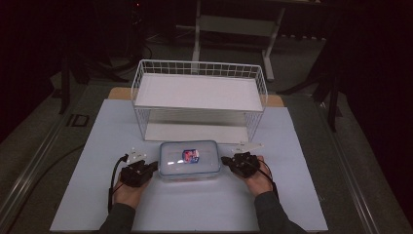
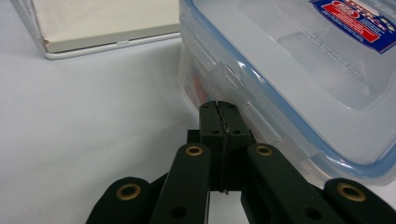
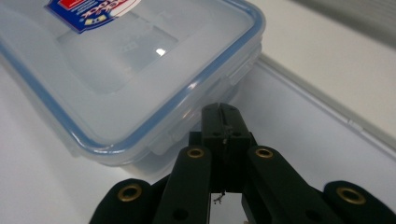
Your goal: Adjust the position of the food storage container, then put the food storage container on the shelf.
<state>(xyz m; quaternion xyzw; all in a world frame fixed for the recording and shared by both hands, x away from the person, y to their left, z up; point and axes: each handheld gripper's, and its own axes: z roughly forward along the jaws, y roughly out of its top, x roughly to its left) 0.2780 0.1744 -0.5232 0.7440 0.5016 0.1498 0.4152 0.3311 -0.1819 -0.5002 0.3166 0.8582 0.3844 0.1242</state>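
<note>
At table centre, just at 6 o'clock of the white wire rack (image 1: 199,92), lies a clear plastic food container (image 1: 190,159) with a blue-sealed lid and a red-and-blue label (image 1: 191,155) on top (something red shows through its side wall in the left gripper view). The left gripper (image 1: 152,167) sits at the container's 9 o'clock end, its jaws pressed together with nothing between them, tips right beside the side latch (image 2: 231,77). The right gripper (image 1: 225,160) sits at the 3 o'clock end, jaws likewise pressed together and empty, tips just beside that end's latch (image 3: 240,70). Whether either tip touches the plastic cannot be told. Both rest over the pale blue table mat (image 1: 97,146), a hand (image 1: 127,192) behind each.
</note>
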